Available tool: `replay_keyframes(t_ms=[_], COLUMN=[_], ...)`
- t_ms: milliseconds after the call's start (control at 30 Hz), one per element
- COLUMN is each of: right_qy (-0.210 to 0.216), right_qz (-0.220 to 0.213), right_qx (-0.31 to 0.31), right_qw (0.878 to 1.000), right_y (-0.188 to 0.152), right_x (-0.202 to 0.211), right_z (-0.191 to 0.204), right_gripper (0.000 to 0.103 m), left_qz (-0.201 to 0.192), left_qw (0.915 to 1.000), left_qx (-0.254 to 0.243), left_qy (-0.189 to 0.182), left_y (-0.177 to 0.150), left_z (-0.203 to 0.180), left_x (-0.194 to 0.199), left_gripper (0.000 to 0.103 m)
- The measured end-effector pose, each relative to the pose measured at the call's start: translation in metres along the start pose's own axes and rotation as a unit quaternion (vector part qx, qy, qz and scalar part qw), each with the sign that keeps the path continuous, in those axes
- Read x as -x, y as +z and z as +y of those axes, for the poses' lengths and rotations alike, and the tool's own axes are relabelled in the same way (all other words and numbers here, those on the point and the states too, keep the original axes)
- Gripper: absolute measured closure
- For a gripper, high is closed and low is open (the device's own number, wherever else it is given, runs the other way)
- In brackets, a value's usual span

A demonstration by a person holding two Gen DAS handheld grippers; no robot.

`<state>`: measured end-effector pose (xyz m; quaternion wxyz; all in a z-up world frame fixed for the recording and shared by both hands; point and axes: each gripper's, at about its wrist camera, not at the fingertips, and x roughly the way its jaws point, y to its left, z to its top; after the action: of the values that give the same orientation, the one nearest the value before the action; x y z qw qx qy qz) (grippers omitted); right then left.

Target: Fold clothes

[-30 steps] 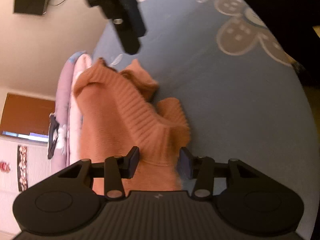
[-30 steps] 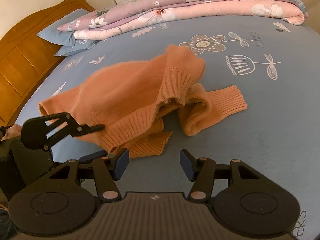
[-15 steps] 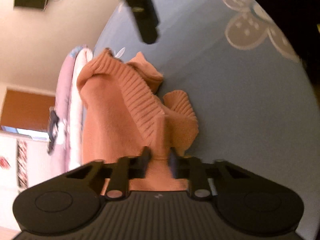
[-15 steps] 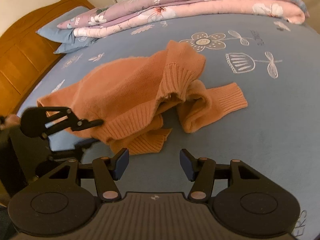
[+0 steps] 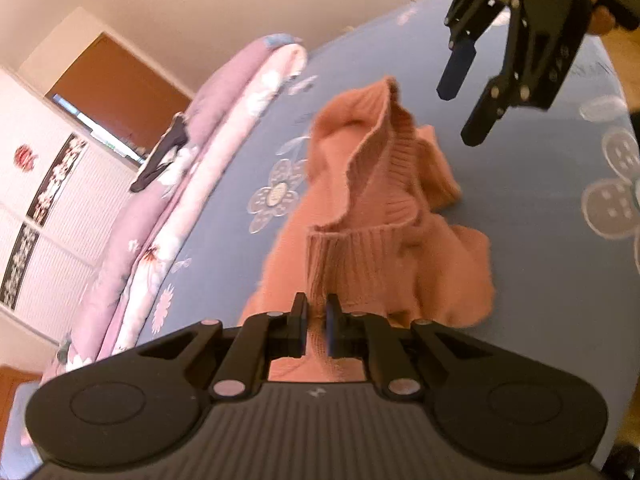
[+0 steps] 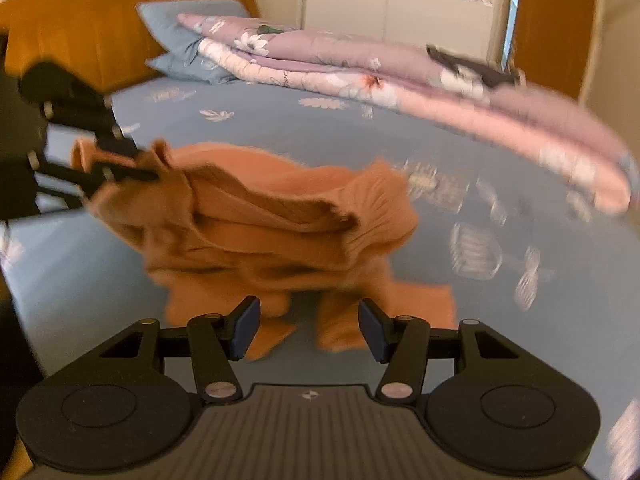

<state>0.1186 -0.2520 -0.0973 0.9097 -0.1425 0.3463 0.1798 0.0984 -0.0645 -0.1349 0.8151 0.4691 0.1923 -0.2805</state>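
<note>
An orange ribbed knit sweater (image 5: 372,216) lies bunched on the blue bed sheet (image 5: 540,220). My left gripper (image 5: 317,316) is shut on its ribbed hem and holds that edge lifted off the bed. In the right wrist view the sweater (image 6: 260,216) hangs raised at its left end, where the left gripper (image 6: 148,174) pinches it. My right gripper (image 6: 308,326) stands open just above the sweater's lower folds, its pads clear of the cloth. It shows in the left wrist view as the right gripper (image 5: 464,112), hovering over the far side.
A rolled pink and purple floral quilt (image 6: 400,76) lies along the far edge of the bed, with a dark garment (image 6: 472,68) on top. Blue pillows (image 6: 188,28) rest against the wooden headboard (image 6: 80,32). White wardrobe doors (image 6: 380,4) stand behind.
My left gripper closed on the sweater's hem and rose, pulling that end off the sheet. Both wrists rolled. The right gripper stayed open in about the same place.
</note>
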Motion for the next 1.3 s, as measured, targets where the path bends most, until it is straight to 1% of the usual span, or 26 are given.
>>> replay_keyframes(t_ms=[100, 200, 300, 367, 433, 600, 667, 700, 733, 767, 867, 933, 967, 1000, 1033, 1067, 1100, 1133, 1200, 1300], right_qy=[-0.015, -0.027, -0.039, -0.05, -0.046, -0.015, 0.002, 0.008, 0.011, 0.019, 0.031, 0.037, 0.044, 0.051, 0.058, 0.063, 0.065, 0.064, 0.061, 0.059], right_qz=[-0.013, -0.012, -0.016, -0.026, -0.039, -0.073, -0.069, -0.052, -0.027, -0.006, 0.009, 0.013, 0.015, 0.015, 0.014, 0.014, 0.012, 0.01, 0.005, 0.001], right_qx=[0.068, 0.144, 0.233, 0.29, 0.336, 0.406, 0.413, 0.406, 0.392, 0.368, 0.289, 0.225, 0.192, 0.162, 0.139, 0.123, 0.112, 0.106, 0.106, 0.106], right_qw=[0.997, 0.989, 0.972, 0.955, 0.94, 0.911, 0.908, 0.912, 0.92, 0.929, 0.957, 0.974, 0.98, 0.985, 0.989, 0.99, 0.991, 0.992, 0.992, 0.993], right_y=[0.009, 0.019, 0.024, 0.026, 0.031, 0.054, 0.062, 0.066, 0.07, 0.074, 0.078, 0.083, 0.085, 0.087, 0.088, 0.09, 0.093, 0.096, 0.097, 0.106], right_x=[-0.009, -0.024, -0.037, -0.048, -0.055, -0.067, -0.069, -0.072, -0.075, -0.077, -0.072, -0.065, -0.061, -0.056, -0.051, -0.046, -0.042, -0.038, -0.03, -0.027], right_z=[-0.01, -0.015, -0.018, -0.021, -0.023, -0.017, -0.011, -0.007, -0.003, -0.001, 0.001, 0.0, -0.003, -0.006, -0.008, -0.009, -0.008, -0.005, -0.001, 0.008], right_gripper=[0.043, 0.043, 0.043, 0.043, 0.043, 0.042, 0.045, 0.051, 0.07, 0.079, 0.083, 0.084, 0.085, 0.085, 0.086, 0.086, 0.086, 0.086, 0.086, 0.087], left_qz=[-0.001, -0.001, 0.003, 0.006, 0.008, 0.012, 0.015, 0.017, 0.018, 0.018, 0.023, 0.02, 0.017, 0.01, 0.001, -0.007, -0.012, -0.017, -0.027, -0.025], left_qw=[0.9999, 0.9994, 0.9987, 0.9984, 0.9983, 0.9986, 0.9986, 0.9982, 0.9976, 0.9968, 0.9939, 0.9927, 0.9922, 0.9915, 0.9906, 0.9896, 0.9883, 0.987, 0.9848, 0.9843], left_qx=[0.014, 0.029, 0.043, 0.047, 0.051, 0.049, 0.051, 0.057, 0.067, 0.077, 0.107, 0.118, 0.123, 0.129, 0.136, 0.143, 0.151, 0.158, 0.169, 0.17], left_qy=[0.01, 0.019, 0.028, 0.031, 0.028, 0.012, 0.006, 0.005, 0.003, 0.0, -0.013, -0.014, -0.015, -0.015, -0.013, -0.014, -0.017, -0.021, -0.028, -0.038], left_y=[0.0, -0.003, -0.004, -0.005, -0.006, -0.012, -0.015, -0.017, -0.02, -0.022, -0.031, -0.036, -0.037, -0.039, -0.041, -0.043, -0.045, -0.047, -0.051, -0.055], left_z=[0.01, 0.018, 0.03, 0.035, 0.039, 0.034, 0.034, 0.034, 0.035, 0.036, 0.039, 0.038, 0.036, 0.034, 0.031, 0.028, 0.025, 0.021, 0.013, -0.005], left_x=[0.0, 0.006, 0.003, 0.001, -0.001, -0.002, -0.005, -0.005, -0.005, -0.005, -0.002, 0.004, 0.009, 0.016, 0.023, 0.03, 0.037, 0.044, 0.053, 0.053], left_gripper=[0.095, 0.095, 0.095, 0.095, 0.095, 0.095, 0.092, 0.086, 0.086, 0.086, 0.085, 0.084, 0.072, 0.064, 0.05, 0.039, 0.034, 0.031, 0.031, 0.03])
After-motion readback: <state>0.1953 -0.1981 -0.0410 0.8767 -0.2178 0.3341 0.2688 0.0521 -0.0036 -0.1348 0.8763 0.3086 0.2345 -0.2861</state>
